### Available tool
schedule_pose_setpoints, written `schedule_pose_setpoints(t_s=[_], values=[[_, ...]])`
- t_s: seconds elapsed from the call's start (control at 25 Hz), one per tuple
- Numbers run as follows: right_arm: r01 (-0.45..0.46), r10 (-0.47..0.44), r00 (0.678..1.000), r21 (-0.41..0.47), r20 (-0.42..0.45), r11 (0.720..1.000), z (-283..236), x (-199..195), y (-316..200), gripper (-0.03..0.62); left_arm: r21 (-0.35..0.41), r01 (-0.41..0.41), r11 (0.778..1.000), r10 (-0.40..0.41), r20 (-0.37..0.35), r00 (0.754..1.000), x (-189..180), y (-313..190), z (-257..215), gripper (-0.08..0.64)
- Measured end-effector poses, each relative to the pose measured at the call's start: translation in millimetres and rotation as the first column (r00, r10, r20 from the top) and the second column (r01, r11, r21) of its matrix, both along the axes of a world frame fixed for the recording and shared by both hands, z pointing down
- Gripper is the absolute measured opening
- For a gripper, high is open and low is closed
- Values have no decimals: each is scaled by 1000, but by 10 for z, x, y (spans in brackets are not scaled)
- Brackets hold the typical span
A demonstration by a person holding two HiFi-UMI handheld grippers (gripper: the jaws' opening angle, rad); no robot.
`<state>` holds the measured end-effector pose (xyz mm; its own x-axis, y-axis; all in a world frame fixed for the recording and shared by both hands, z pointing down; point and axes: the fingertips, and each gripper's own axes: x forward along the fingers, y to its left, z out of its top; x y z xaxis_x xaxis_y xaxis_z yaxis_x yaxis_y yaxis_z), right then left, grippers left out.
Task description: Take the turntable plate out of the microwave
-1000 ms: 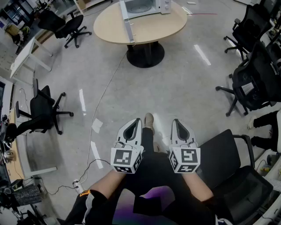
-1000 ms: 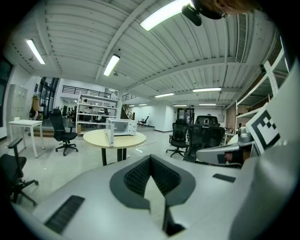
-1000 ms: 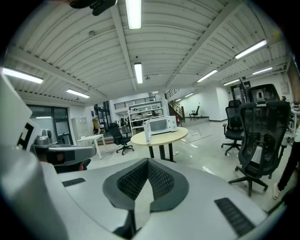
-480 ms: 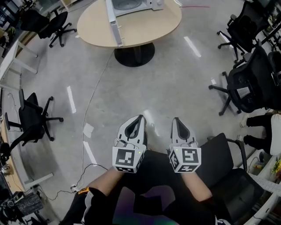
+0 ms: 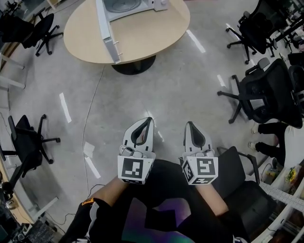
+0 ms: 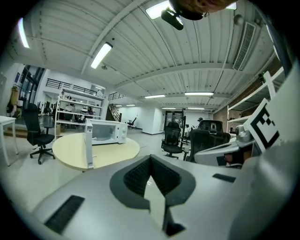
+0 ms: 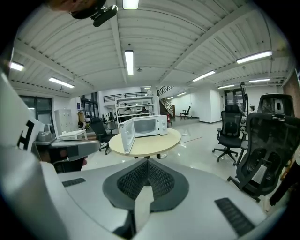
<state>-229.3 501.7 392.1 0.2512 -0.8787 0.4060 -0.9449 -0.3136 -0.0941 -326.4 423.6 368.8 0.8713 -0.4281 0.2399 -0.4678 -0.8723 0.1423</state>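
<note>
Closer now to the microwave (image 5: 138,4) — left claw (image 5: 147,120) and right claw (image 5: 189,125) both pinched closed, empty.

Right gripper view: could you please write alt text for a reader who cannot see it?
The right gripper has its fingers shut on nothing and points toward a white microwave, its door open, on a round table across a shiny floor. Black office chairs stand at the right.
</note>
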Motion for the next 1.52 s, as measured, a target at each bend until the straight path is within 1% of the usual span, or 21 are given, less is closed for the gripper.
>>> schedule_pose_setpoints(t_s=[0.12,0.28,0.44,0.64,0.76,0.88,1.12,1.28,1.52], values=[[-8,8,1000,-2,-13,1000,-123,125,-337,15,12,-12,1000,13,-52,999,178,-350,-143,46],[-18,19,999,19,-30,1000,-230,265,-726,15,6,-32,999,32,-19,999,295,-727,-143,46],[-14,15,999,35,-41,999,-355,375,-900,15,23,-21,1000,22,-32,999,368,-900,-283,46],[28,-25,998,59,-51,998,-368,540,-1191,15,36,16,999,-15,-32,999,490,-1131,-269,46],[70,-67,997,65,-45,995,-305,708,-1388,15,43,55,998,-54,-30,998,629,-1279,-242,46],[119,-116,992,77,-44,990,-285,959,-1622,15,39,113,993,-112,-18,994,837,-1489,-188,46],[208,-205,978,97,-36,973,-349,1623,-2056,15,57,195,979,-195,-12,981,1465,-1830,-302,46],[268,-267,963,107,-25,957,-361,1998,-2313,15,50,261,964,-261,4,965,1798,-2019,-302,46],[346,-346,938,125,-18,930,-355,2493,-2577,15,24,356,934,-356,12,934,2229,-2194,-252,46]])
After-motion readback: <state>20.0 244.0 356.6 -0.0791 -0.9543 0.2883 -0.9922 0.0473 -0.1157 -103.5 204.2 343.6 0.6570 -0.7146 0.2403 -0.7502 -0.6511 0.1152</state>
